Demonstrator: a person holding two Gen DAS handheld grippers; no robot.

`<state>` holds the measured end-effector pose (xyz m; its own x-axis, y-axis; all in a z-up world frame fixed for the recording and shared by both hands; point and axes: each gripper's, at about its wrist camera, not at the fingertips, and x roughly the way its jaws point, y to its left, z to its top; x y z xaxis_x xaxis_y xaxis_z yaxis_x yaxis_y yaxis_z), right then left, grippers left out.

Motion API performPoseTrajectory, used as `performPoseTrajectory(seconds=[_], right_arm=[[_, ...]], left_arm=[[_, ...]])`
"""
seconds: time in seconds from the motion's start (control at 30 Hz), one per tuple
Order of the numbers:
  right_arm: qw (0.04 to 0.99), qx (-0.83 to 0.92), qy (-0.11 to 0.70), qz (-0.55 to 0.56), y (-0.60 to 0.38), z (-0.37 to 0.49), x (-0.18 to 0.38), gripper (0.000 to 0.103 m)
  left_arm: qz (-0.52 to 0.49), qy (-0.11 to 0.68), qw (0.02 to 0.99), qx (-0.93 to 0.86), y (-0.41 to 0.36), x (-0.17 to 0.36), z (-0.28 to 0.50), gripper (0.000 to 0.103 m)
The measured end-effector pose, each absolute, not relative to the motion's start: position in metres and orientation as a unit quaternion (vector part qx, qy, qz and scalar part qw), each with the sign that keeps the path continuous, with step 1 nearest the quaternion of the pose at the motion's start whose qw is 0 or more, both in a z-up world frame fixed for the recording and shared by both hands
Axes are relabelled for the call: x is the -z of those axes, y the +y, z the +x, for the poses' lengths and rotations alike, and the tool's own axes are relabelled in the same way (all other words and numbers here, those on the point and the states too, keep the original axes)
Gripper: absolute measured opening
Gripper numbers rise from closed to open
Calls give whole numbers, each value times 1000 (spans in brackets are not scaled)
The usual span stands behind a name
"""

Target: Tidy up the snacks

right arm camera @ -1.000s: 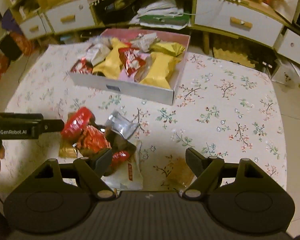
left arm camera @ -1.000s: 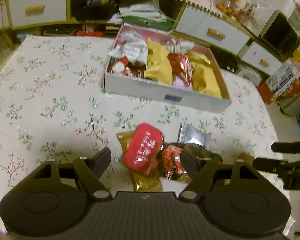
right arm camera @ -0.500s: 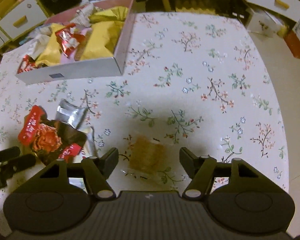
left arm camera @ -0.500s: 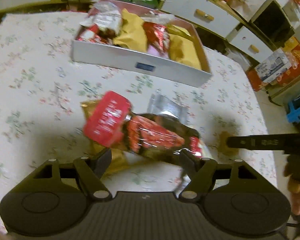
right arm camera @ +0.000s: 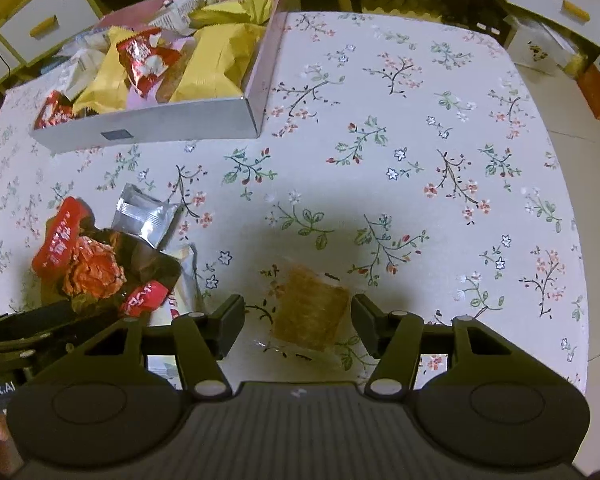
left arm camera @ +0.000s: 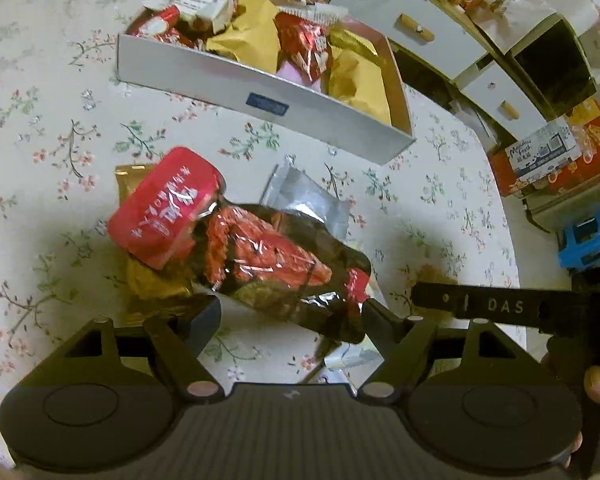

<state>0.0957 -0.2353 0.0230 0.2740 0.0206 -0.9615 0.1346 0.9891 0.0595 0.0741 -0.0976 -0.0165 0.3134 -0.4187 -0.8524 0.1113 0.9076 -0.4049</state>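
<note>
A pile of snacks lies on the floral tablecloth [left arm camera: 40, 128]: a red pouch [left arm camera: 168, 208], a dark bag of red-wrapped sweets [left arm camera: 268, 264], a silver packet [left arm camera: 304, 196] and a gold packet [left arm camera: 130, 176] underneath. My left gripper [left arm camera: 290, 316] is open, its fingers straddling the dark bag's near end without pressing it. Further right, a brown square pastry in clear wrap [right arm camera: 308, 308] lies alone. My right gripper [right arm camera: 298, 316] is over it with a finger on either side. Its jaws are closing, and the pads stand close to the wrap without visibly pressing it.
A white cardboard box [left arm camera: 204, 84] [right arm camera: 148, 128] holding several yellow, red and white snack packs sits at the table's far side. White drawers [left arm camera: 412, 28] and cartons [left arm camera: 548, 152] stand beyond the table's edge. The right gripper's finger [left arm camera: 480, 306] reaches in beside the pile.
The left gripper came down closer over the pile. The right gripper swung away from the pile to the brown pastry, sank toward it, and its jaws narrowed.
</note>
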Motion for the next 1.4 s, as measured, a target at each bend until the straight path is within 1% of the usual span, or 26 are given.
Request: performPoseTrajectory(seconds=[0.1,0.13,0.17,0.2,0.23,0.27,0.47,0.6,0.67,0.77,0.83,0.87,0.93,1.03,1.1,1.2,1.33,1.37,1.4], right_arm=[[791,35,607,66,-236,98,-18,52],[788,36,611,64,-236,99,-15,50],[785,36,615,61,-235,99,-11,45],[782,38,619,55,-234,100,-7,45],[788,39,613,45,-231,100,-8,37],[789,40,611,42,-230,101,-9,32],[807,25,588,53,-226,99,-27,32],[818,21,573,52,-224,98,-37,32],[819,21,572,50,-223,98,-38,32],[821,21,568,49,-224,99,-41,32],[824,22,564,48,-223,98,-45,32],[825,21,562,48,-223,98,-46,32],[827,18,559,50,-222,98,-48,32],[830,13,555,53,-222,96,-52,32],[833,9,551,55,-221,95,-54,32],[835,3,548,54,-218,93,-56,32],[836,0,546,54,-217,91,-57,32],[836,1,545,55,-218,91,-58,32],[837,0,544,57,-218,92,-58,32]], left_arm=[[-118,560,802,172,-102,15,71,81],[-115,560,802,171,-102,16,71,81],[-116,561,802,169,-101,16,71,81],[-119,563,800,167,-99,17,72,81],[-126,564,800,163,-96,16,73,81],[-135,561,801,160,-93,15,74,82],[-179,550,806,129,-69,6,82,83],[-145,550,819,79,-55,6,88,84],[-125,563,813,84,-52,8,90,84],[-109,556,819,91,-47,2,89,84],[-108,559,817,90,-44,4,90,83],[-98,563,815,97,-46,5,89,80],[-42,559,814,150,-62,2,83,80],[80,510,825,232,-94,-13,63,80],[166,476,822,265,-111,-14,52,82],[242,455,803,297,-124,0,44,82],[349,388,789,325,-137,21,38,82],[365,377,786,328,-139,27,38,85],[366,358,791,335,-140,26,38,86]])
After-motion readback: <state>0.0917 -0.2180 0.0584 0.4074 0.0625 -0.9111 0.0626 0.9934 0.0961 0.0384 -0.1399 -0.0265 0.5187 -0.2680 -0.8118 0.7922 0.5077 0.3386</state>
